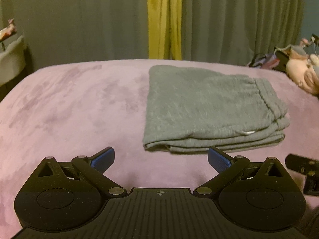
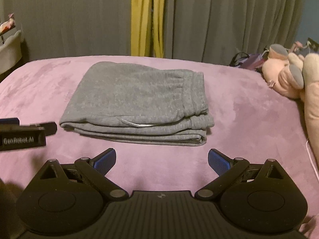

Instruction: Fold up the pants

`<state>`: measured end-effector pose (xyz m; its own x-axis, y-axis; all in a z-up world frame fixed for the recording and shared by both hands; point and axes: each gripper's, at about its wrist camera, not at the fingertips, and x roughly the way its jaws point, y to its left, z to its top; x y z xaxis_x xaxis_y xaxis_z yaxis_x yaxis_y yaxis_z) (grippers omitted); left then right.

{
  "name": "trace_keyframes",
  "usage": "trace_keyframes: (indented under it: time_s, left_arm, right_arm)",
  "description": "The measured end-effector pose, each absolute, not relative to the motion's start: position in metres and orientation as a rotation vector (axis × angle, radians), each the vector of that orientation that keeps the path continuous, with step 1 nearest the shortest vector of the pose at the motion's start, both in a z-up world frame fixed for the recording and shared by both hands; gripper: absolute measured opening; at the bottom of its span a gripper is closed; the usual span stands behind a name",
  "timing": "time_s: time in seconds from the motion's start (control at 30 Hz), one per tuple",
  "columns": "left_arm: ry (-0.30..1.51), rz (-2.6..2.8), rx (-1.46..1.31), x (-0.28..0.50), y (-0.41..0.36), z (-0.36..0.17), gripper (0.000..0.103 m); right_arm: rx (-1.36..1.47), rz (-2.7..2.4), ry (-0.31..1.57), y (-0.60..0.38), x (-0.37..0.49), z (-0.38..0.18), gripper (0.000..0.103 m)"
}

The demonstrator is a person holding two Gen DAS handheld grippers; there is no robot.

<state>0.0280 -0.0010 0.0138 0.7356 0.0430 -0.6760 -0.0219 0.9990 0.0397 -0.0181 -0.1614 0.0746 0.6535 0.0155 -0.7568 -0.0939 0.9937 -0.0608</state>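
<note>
Fleecy grey pants (image 2: 137, 99) lie folded rectangular on plush purple bedspread (image 2: 239, 119); both grippers' fingers (image 1: 102, 159) spread, empty.

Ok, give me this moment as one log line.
pants: folded, on bed | left tongs: open, empty | right tongs: open, empty | both short of pants

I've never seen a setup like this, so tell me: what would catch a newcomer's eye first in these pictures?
First, the grey pants, folded into a neat stack in the middle of the pink bedspread. Next, the black grippers low in each view, blue-padded fingers spread wide: the left gripper and right gripper both hold nothing, short of the stack. Behind, a yellow curtain strip cuts through grey drapes, and pink plush toys lie at the bed's right edge.
</note>
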Motion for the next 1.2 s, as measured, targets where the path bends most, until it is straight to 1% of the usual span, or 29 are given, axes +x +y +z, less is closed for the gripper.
trace_keyframes:
  time_s: [0.3, 0.53, 0.77, 1.2]
  left_arm:
    - [0.755, 0.025, 0.044, 0.047, -0.012, -0.001, 0.103]
    - [0.776, 0.009, 0.058, 0.060, -0.017, -0.014, 0.103]
    - [0.828, 0.003, 0.028, 0.065, -0.014, -0.020, 0.103]
    - [0.848, -0.022, 0.030, 0.064, -0.016, -0.022, 0.103]
  right_arm:
    - [-0.098, 0.045, 0.832, -0.167, 0.000, 0.055, 0.099]
    - [-0.019, 0.075, 0.791, -0.172, 0.014, 0.039, 0.099]
    - [-0.069, 0.046, 0.761, -0.169, 0.009, 0.030, 0.099]
    - [-0.057, 0.038, 0.770, -0.168, 0.006, 0.023, 0.099]
